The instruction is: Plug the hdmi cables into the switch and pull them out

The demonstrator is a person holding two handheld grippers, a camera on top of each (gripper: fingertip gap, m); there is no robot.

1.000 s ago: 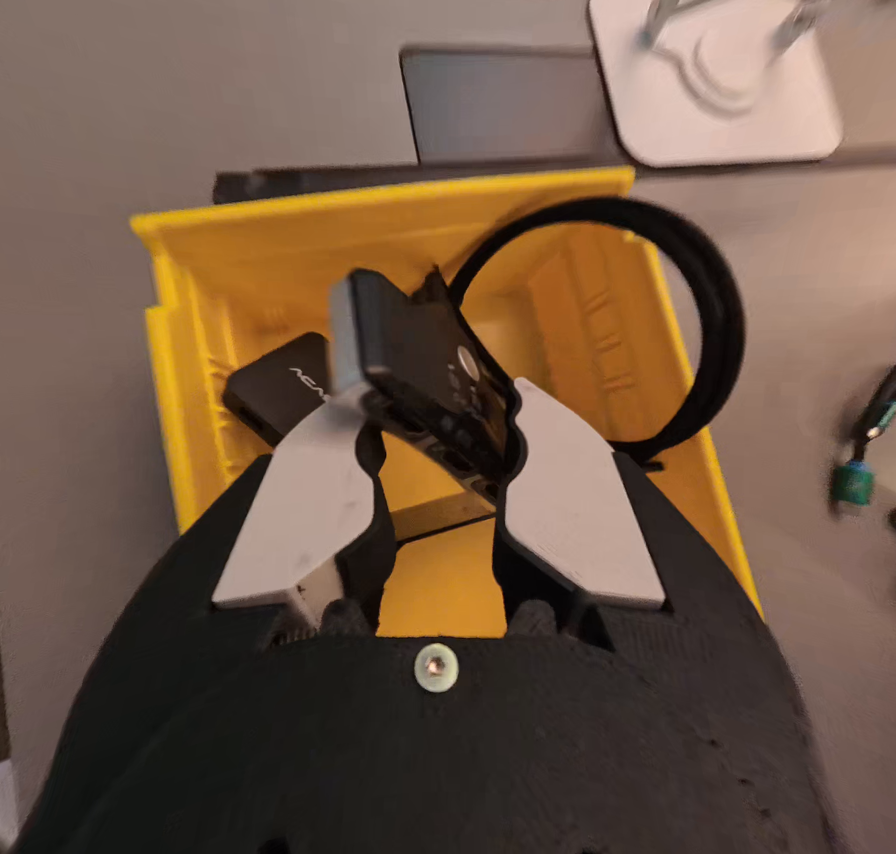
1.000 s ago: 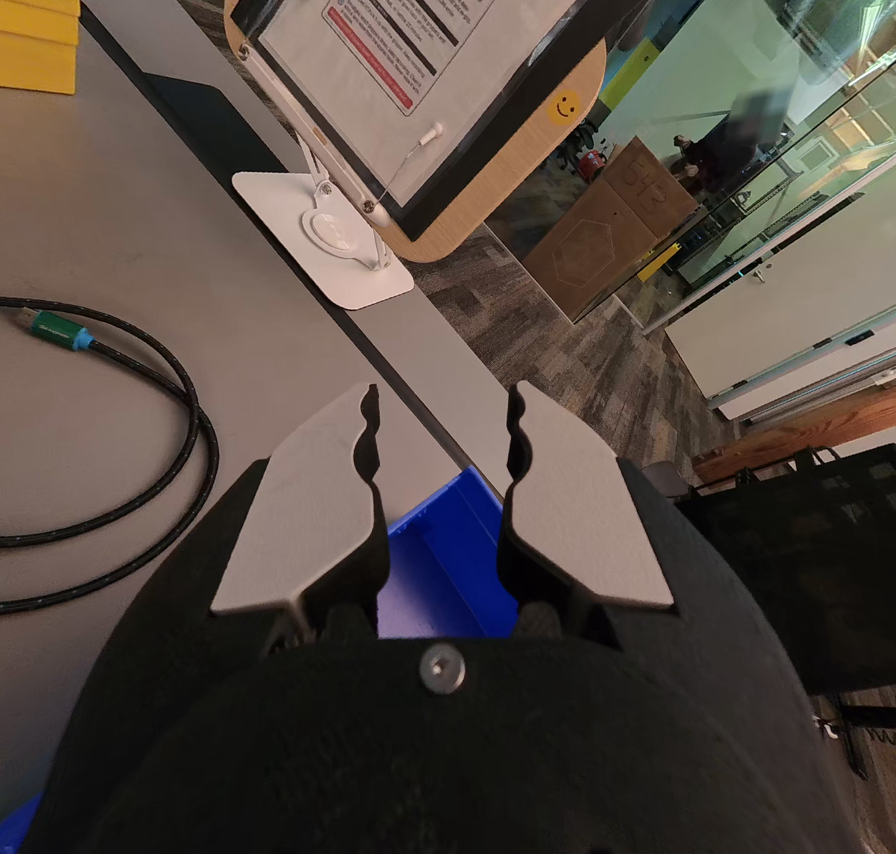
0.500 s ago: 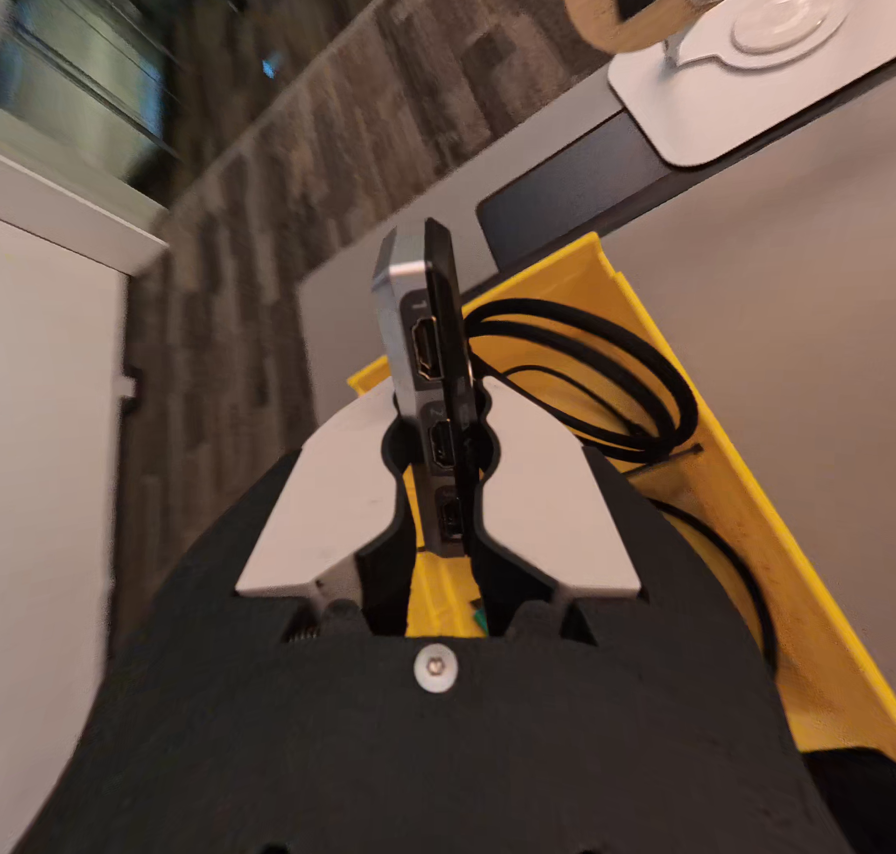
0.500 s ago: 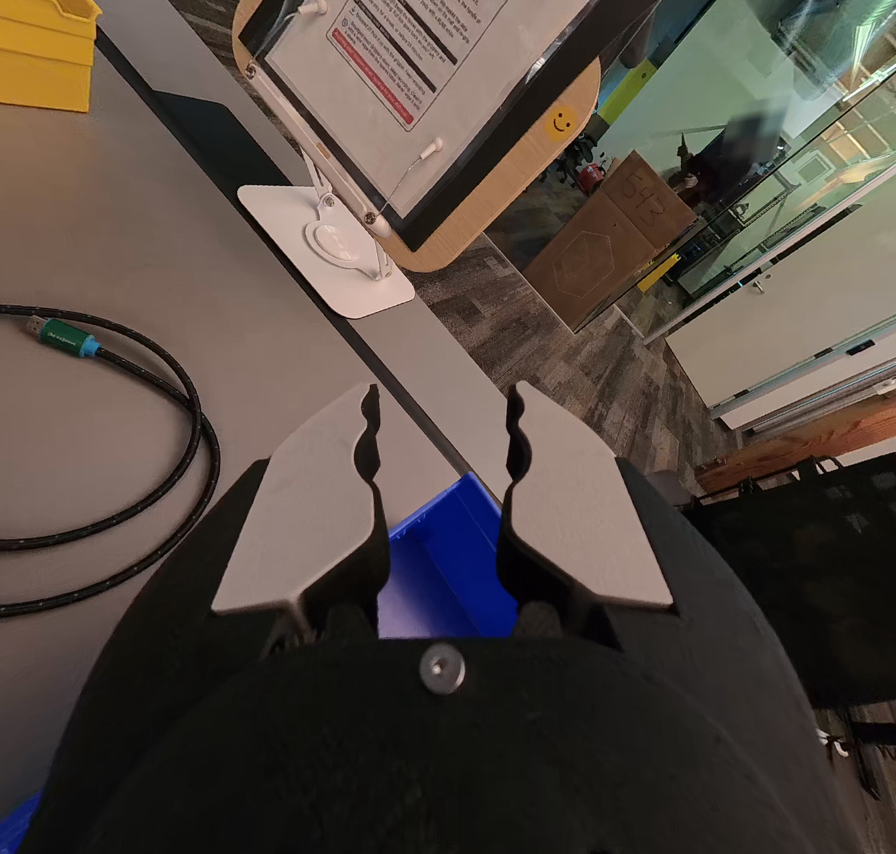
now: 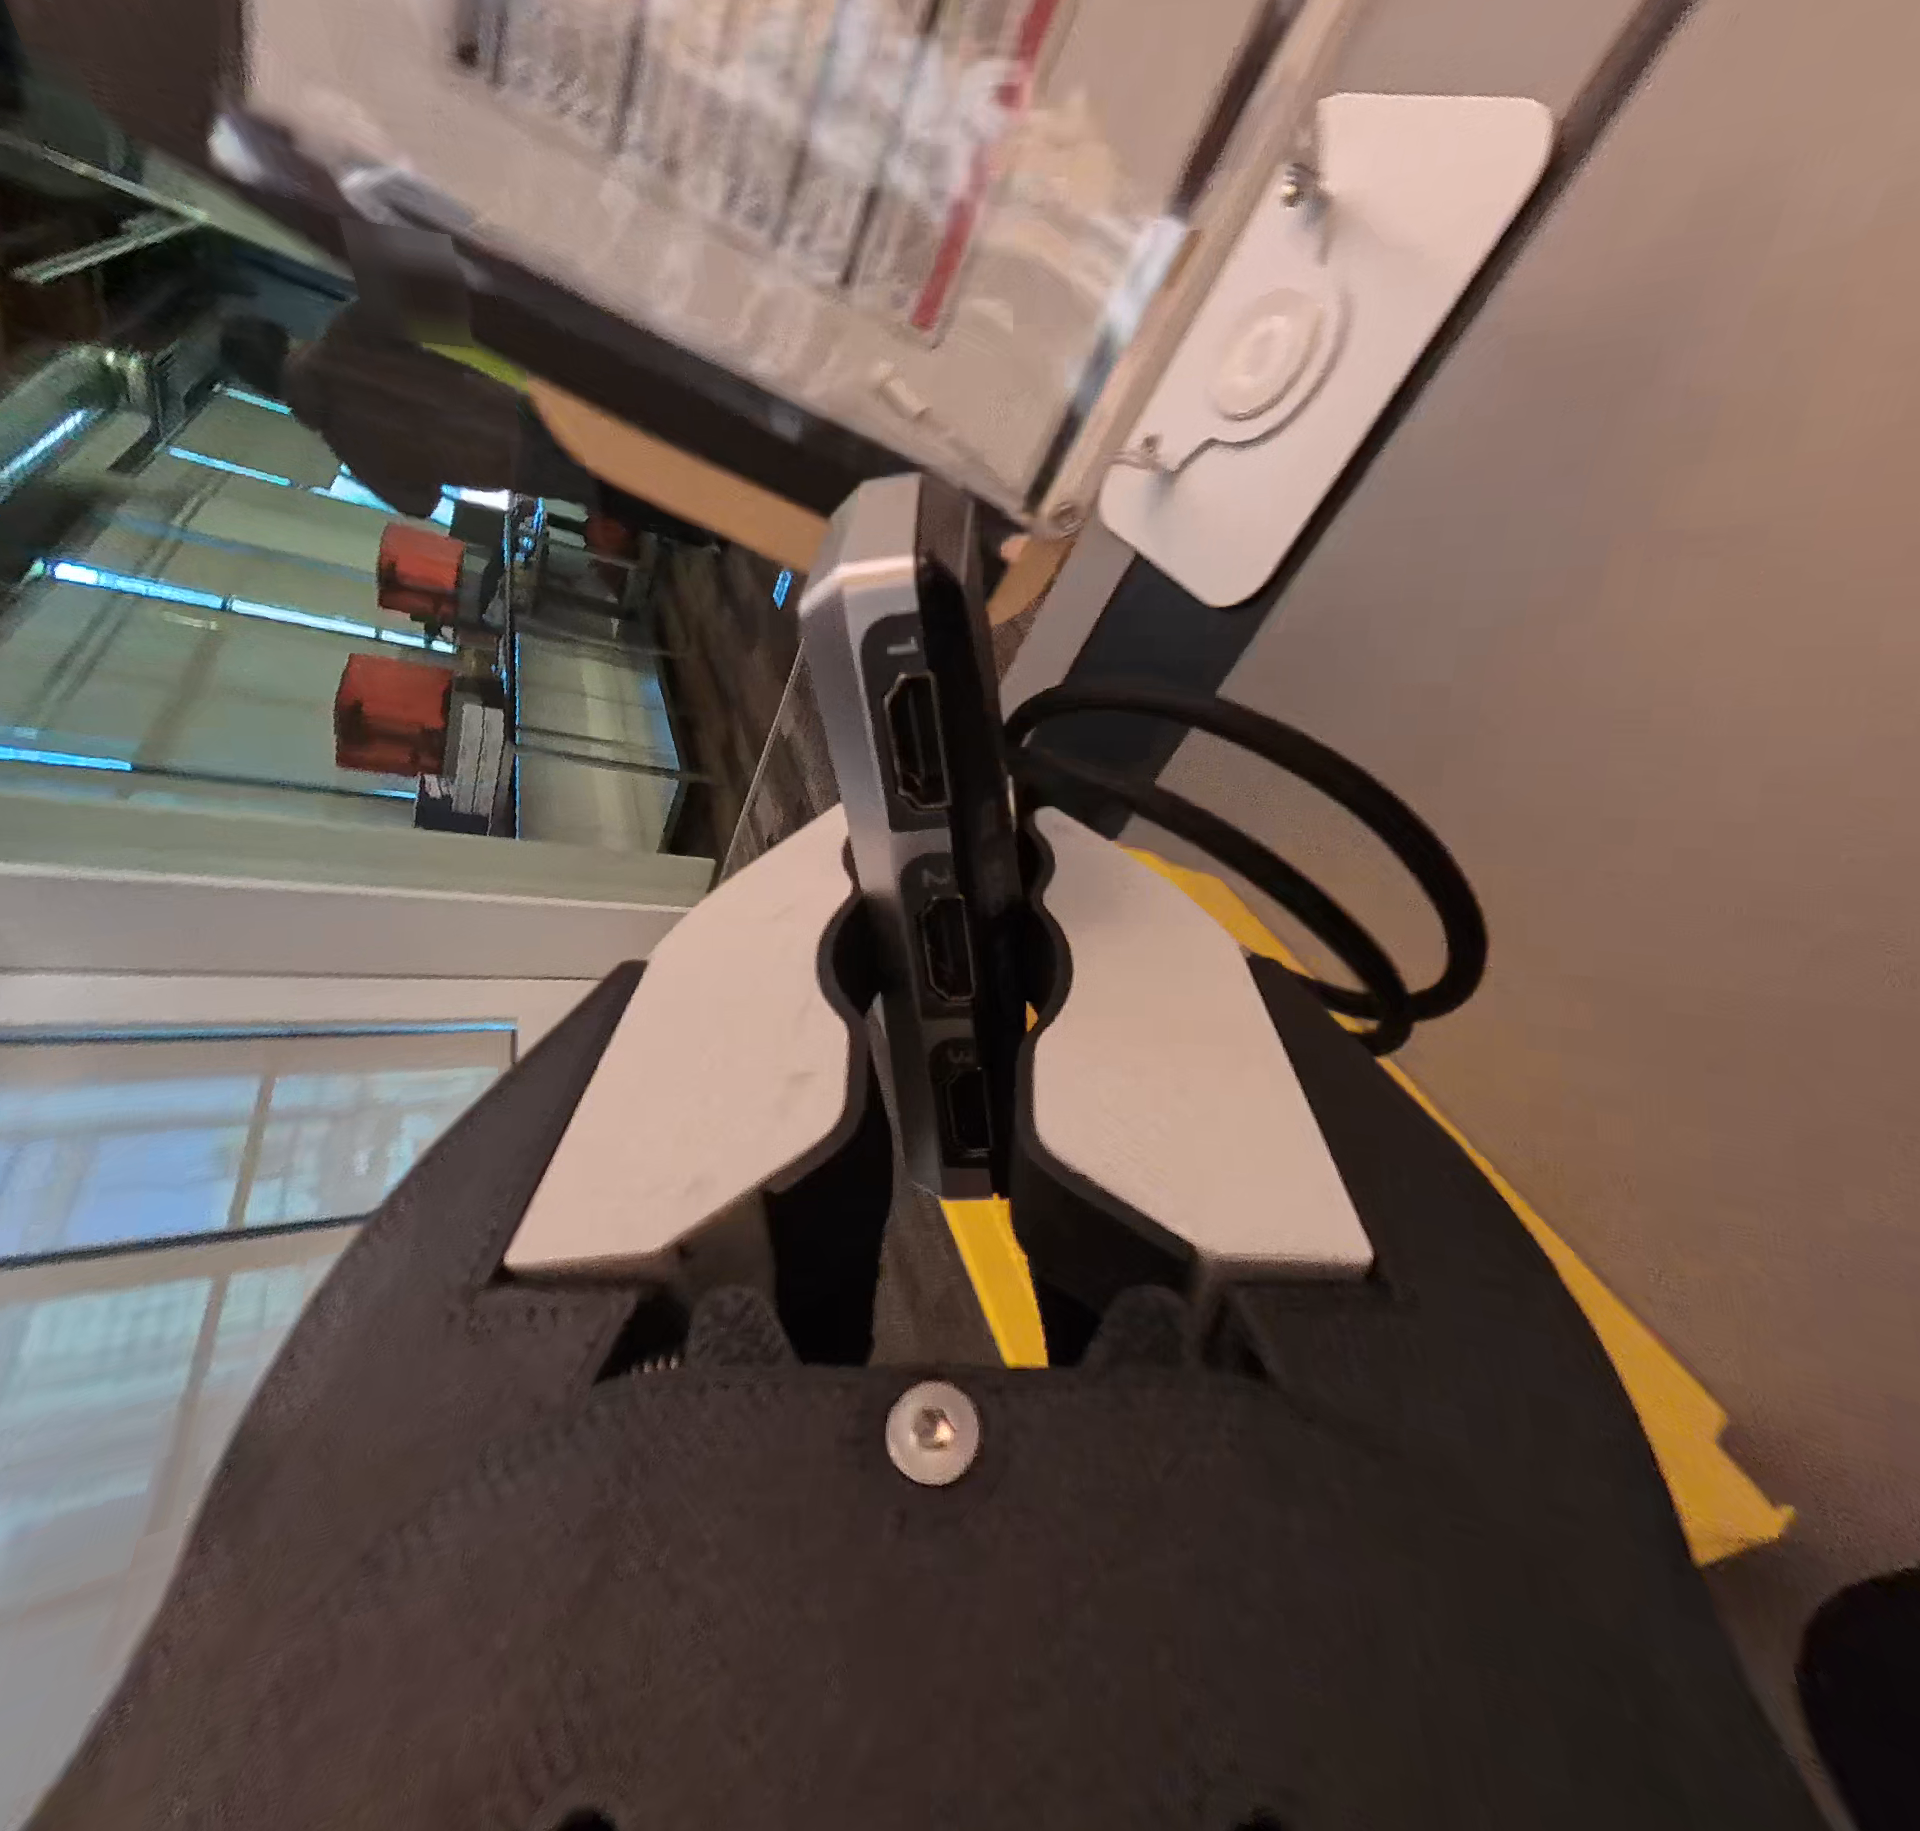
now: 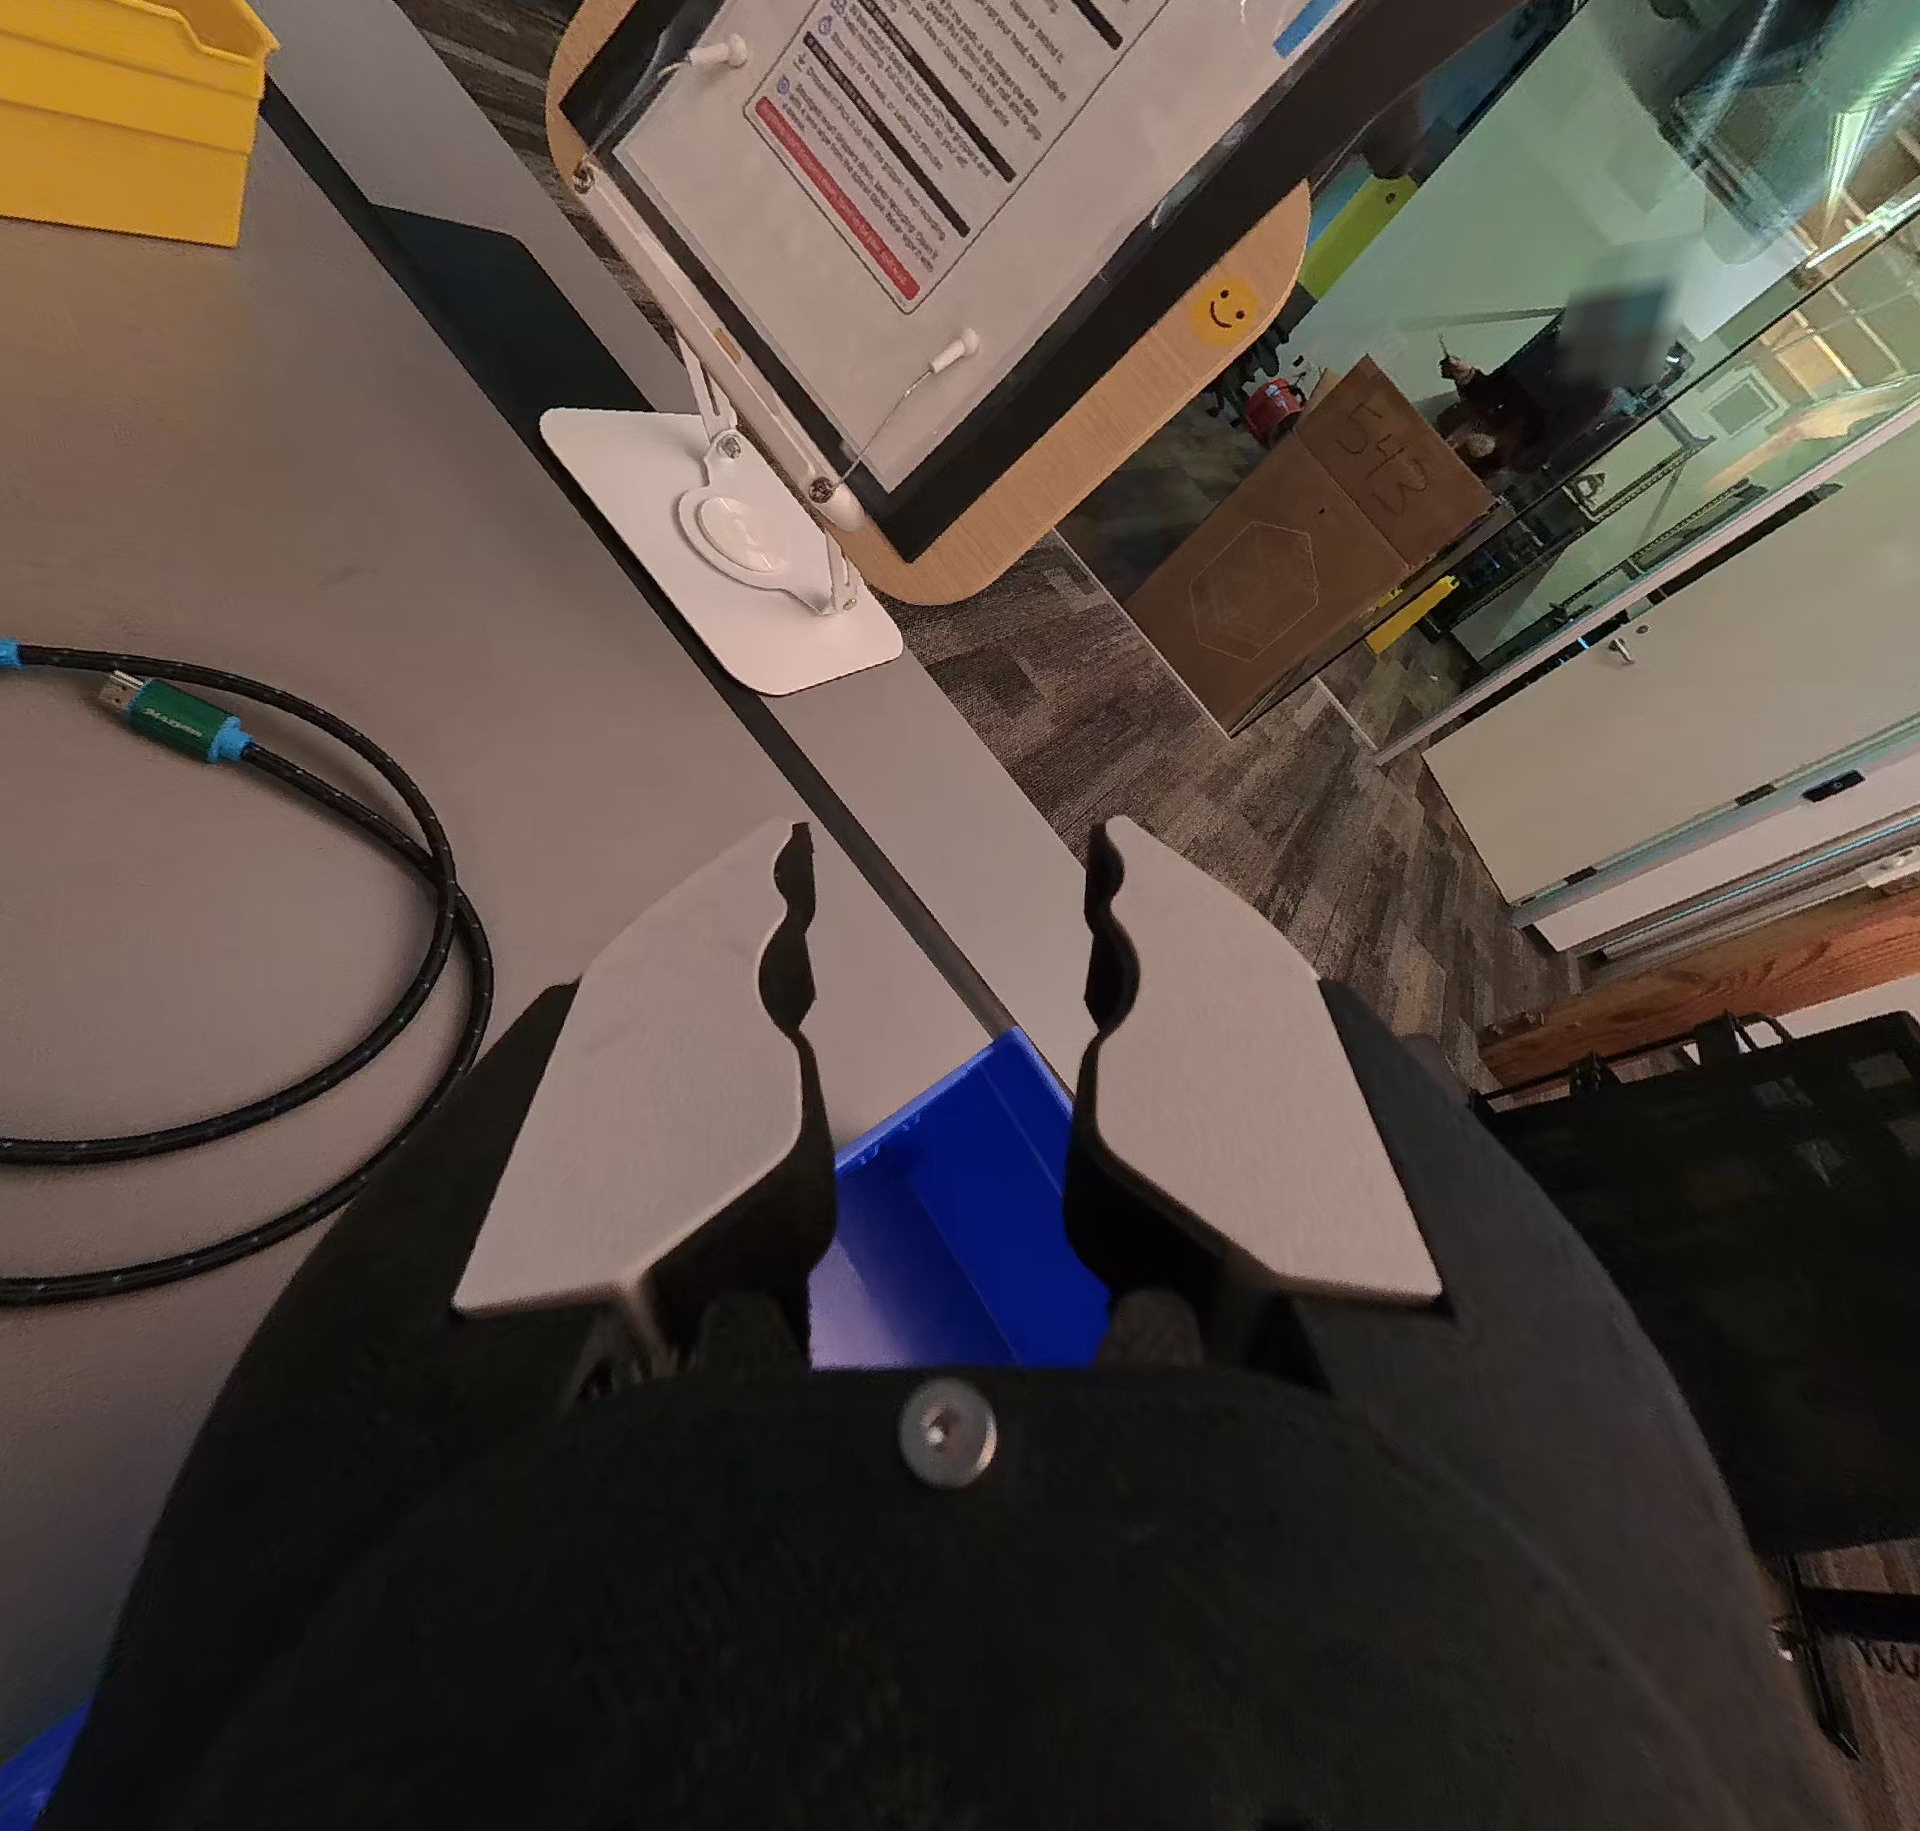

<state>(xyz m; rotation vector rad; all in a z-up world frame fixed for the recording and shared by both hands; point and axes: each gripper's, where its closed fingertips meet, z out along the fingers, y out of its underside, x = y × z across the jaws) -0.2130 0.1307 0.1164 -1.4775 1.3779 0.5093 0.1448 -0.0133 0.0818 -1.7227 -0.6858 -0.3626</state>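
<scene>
The left hand-held gripper [image 5: 940, 934] is clamped narrowly on the HDMI switch [image 5: 914, 742], which stands on edge between the pale fingers [image 5: 727, 1054] and shows three ports in a row along its near side, all bare. At 2 o'clock from the switch a black cable coil [image 5: 1351, 846] loops just behind it, over the yellow bin [image 5: 1538, 1314], whose rim runs down toward 4 o'clock along the grey counter [image 5: 1714, 846]. At 1 o'clock stands the white stand base [image 5: 1320, 347] of a tilted sign board [image 5: 831, 171], blurred in this view.

The right hand-held gripper [image 6: 945, 950] is held wide, nothing between its fingers. A blue bin [image 6: 935, 1241] sits directly beneath the gap. At 9 o'clock a braided black HDMI cable [image 6: 416, 950] lies curled on the counter [image 6: 312, 482], its green-and-blue plug [image 6: 171, 721] lying free, well apart from the gripper. At 12 o'clock the stand base [image 6: 717, 555] and sign board [image 6: 935, 150] rise at the counter's far edge; the yellow bin [image 6: 114, 108] sits at 10 o'clock.
</scene>
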